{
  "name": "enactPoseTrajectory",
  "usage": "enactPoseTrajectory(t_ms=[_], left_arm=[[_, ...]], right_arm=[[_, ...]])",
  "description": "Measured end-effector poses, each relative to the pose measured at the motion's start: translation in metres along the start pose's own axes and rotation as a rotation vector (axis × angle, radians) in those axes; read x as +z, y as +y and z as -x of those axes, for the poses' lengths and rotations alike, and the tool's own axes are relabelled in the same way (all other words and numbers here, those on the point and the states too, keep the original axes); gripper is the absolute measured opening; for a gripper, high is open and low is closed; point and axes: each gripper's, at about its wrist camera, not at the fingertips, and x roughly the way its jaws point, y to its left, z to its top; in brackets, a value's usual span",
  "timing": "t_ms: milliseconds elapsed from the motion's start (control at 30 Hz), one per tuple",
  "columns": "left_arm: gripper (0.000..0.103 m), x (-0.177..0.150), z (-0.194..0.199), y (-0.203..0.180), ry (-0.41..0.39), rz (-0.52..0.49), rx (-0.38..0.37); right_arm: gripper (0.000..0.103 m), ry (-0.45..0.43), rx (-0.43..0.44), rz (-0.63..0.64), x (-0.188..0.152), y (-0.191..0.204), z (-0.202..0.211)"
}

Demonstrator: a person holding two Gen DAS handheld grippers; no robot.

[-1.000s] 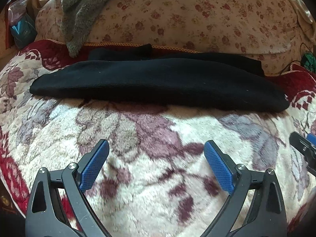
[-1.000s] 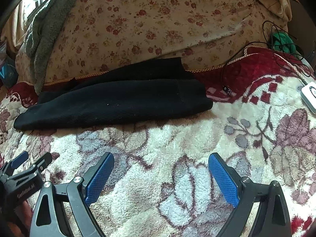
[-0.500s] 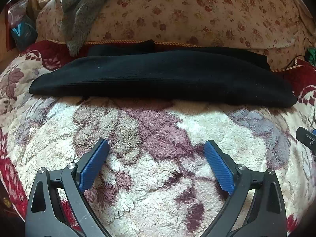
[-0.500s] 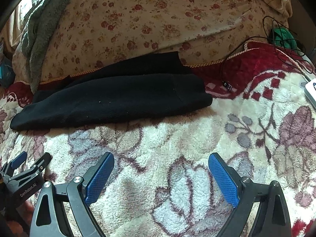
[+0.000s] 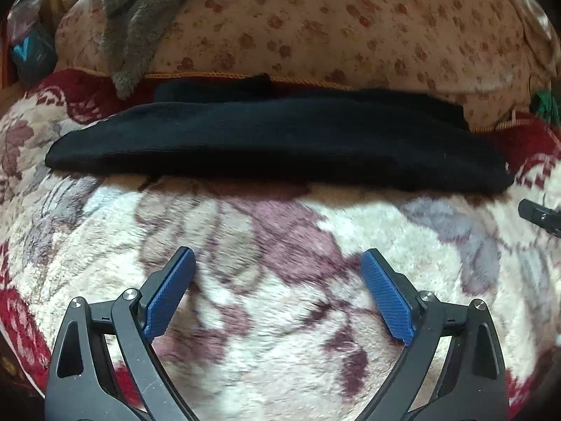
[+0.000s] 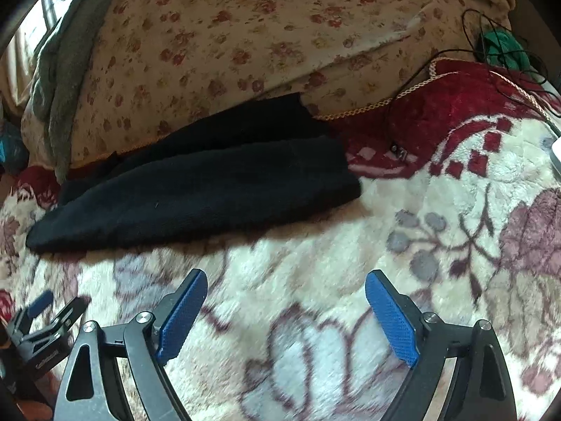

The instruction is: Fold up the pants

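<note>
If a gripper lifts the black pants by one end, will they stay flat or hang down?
The black pants are probably floppy: soft knit-looking fabric lying folded lengthwise, sagging to the plush floral blanket. Lifted at one end, the layers would likely droop and separate. They look light, and the fuzzy blanket may drag on them. Both the left gripper and the right gripper are open, holding nothing.

Soft, warm daylight on both my views, brightest at the upper left of the right wrist view. The fleece blanket (image 5: 273,245) smears with motion blur near my fingers, and a dim shadow band lies along the near edge of the black pants (image 5: 280,140), whose folds sink into near-featureless dark. Fisheye bends everything; corners vignette to black. The floral cover (image 6: 228,42) looks a little washed out.
</note>
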Motion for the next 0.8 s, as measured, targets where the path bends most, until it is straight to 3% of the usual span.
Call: enactPoseTrajectory(t_ms=[233, 500, 667, 800], left_arm=[[0.096, 0.028, -0.001, 0.062, 0.023, 0.067, 0.060], [0.096, 0.042, -0.012, 0.146, 0.055, 0.251, 0.093], [0.096, 0.045, -0.017, 0.177, 0.057, 0.350, 0.095], [0.096, 0.052, -0.026, 0.185, 0.062, 0.363, 0.099]], right_arm=[[0.091, 0.013, -0.025, -0.056, 0.028, -0.027, -0.015], [0.091, 0.082, 0.046, -0.106, 0.036, -0.044, -0.038], [0.091, 0.121, 0.089, -0.130, 0.033, -0.044, -0.045], [0.091, 0.134, 0.123, -0.152, 0.029, -0.043, -0.046]])
